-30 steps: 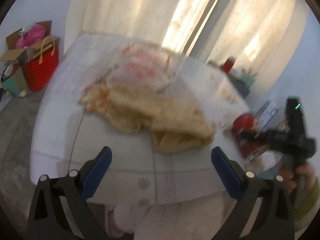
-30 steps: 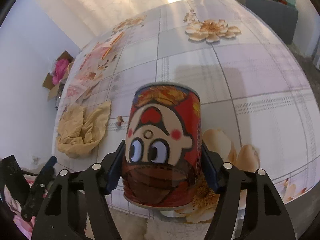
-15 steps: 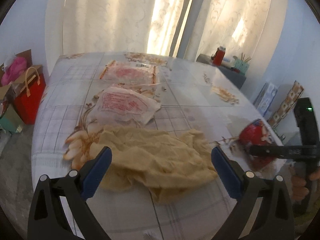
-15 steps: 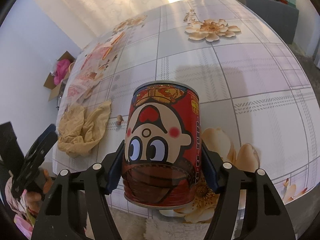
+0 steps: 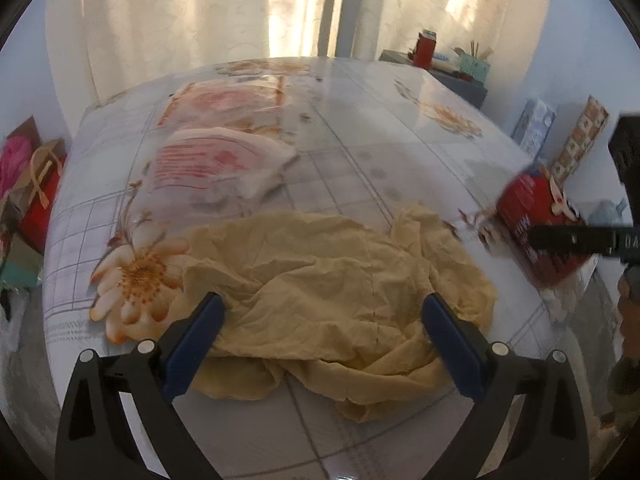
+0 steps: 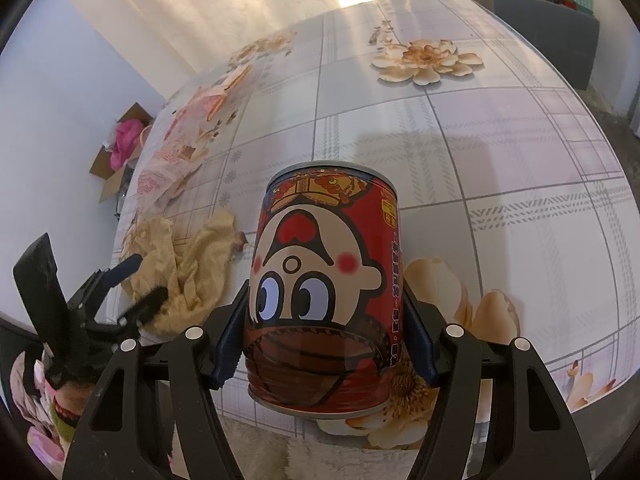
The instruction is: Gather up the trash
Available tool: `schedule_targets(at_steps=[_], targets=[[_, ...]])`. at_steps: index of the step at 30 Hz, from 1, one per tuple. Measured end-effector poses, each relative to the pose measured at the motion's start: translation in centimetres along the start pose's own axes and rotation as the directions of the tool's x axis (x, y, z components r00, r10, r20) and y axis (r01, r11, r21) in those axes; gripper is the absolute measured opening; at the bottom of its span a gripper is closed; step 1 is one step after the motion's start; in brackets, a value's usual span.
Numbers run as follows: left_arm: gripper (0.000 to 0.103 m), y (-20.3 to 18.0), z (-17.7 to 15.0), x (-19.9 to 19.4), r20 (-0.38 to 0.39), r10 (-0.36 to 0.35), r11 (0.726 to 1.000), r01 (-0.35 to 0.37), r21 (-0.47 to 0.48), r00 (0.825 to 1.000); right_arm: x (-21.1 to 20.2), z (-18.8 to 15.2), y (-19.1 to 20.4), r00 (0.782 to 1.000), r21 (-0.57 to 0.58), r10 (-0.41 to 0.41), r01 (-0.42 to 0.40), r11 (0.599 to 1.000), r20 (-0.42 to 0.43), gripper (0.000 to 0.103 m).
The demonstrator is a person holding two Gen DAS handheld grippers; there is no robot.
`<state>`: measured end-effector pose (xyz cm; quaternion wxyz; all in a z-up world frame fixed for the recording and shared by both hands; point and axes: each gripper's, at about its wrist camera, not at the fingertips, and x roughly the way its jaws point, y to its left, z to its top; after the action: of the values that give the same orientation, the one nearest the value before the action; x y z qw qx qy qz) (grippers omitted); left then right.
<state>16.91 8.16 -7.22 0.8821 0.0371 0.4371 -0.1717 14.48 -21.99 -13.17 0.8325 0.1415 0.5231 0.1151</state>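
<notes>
Between the two blue pads of my right hand-held gripper [image 6: 326,332] sits a red can [image 6: 324,292] with a big cartoon face on it, and the pads press on both of its sides, so the can is gripped tight. The can is near the front edge of the worktop [image 6: 500,140], but I cannot tell if its bottom touches the top or hangs just above it. To the left of the can lies a crumpled yellow paper bag [image 5: 332,284], flat and wrinkly, close to the same edge. My left hand-held gripper [image 5: 324,344] is spread wide, with one blue pad at each side of the near part of the bag, and the pads do not squeeze it. I cannot tell if the tips touch the paper. A tiny brown bit [image 6: 240,240] lies between the bag and the can. Past the yellow bag lie two see-through plastic bags with red print [image 5: 216,160], one behind the other. The worktop has a shiny cloth with gray squares and big orange flowers [image 6: 426,60]. Beside the worktop, on the floor, I see a red shopping bag [image 5: 40,196] and a cardboard box with something pink in it [image 6: 120,152]. Behind everything hang pale curtains [image 5: 180,20] with sun coming through. A gray cabinet [image 6: 548,12] stands in the far corner with a red cup and small things on top.
</notes>
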Motion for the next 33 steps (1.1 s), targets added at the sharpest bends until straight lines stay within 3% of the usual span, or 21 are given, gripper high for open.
schedule_targets(at_steps=[6, 15, 20, 23, 25, 28, 30, 31, 32, 33], targets=[[0.096, -2.7, -1.0, -0.5, 0.003, 0.031, 0.999, -0.031, 0.036, 1.000, -0.1, -0.1, -0.1, 1.000, 0.000, 0.006, -0.006, 1.000, 0.005, 0.063], [0.056, -4.6, -2.1, -1.3, 0.042, 0.039, 0.997, -0.042, 0.067, 0.998, -0.2, -0.1, -0.3, 1.000, 0.002, 0.016, -0.016, 1.000, 0.009, 0.063], [0.023, -5.0, -1.8, -1.4, 0.027, 0.002, 0.997, -0.004, 0.078, 1.000, -0.2, -0.2, -0.3, 1.000, 0.000, 0.020, -0.020, 1.000, 0.013, 0.063], [0.015, -4.9, -1.5, -1.7, 0.035, 0.015, 0.998, -0.017, 0.059, 0.999, -0.2, -0.2, -0.3, 1.000, 0.001, 0.023, -0.023, 1.000, 0.016, 0.063], [0.013, -5.0, -1.0, -2.5, 0.085, 0.071, 0.995, -0.077, 0.068, 0.994, -0.2, -0.2, -0.3, 1.000, 0.001, 0.024, -0.024, 1.000, 0.017, 0.063], [0.013, -5.6, -0.5, -4.0, 0.178, 0.189, 0.970, -0.211, 0.117, 0.966, -0.2, -0.2, -0.3, 1.000, 0.002, 0.025, -0.025, 1.000, 0.018, 0.063], [0.013, -6.7, -0.7, -4.0, 0.218, 0.283, 0.925, -0.326, 0.196, 0.934, -0.2, -0.3, -0.3, 0.999, 0.002, 0.027, -0.027, 1.000, 0.019, 0.063], [0.013, -7.5, -0.9, -3.5, 0.242, 0.334, 0.883, -0.393, 0.258, 0.911, -0.2, -0.3, -0.2, 0.999, 0.002, 0.027, -0.027, 1.000, 0.020, 0.063], [0.013, -8.2, -1.3, -2.9, 0.253, 0.361, 0.848, -0.429, 0.312, 0.898, -0.2, -0.3, -0.2, 0.999, 0.002, 0.026, -0.026, 1.000, 0.020, 0.063], [0.013, -8.8, -1.7, -2.3, 0.253, 0.365, 0.826, -0.437, 0.355, 0.896, -0.3, -0.3, -0.3, 0.999, 0.002, 0.028, -0.028, 1.000, 0.020, 0.063]])
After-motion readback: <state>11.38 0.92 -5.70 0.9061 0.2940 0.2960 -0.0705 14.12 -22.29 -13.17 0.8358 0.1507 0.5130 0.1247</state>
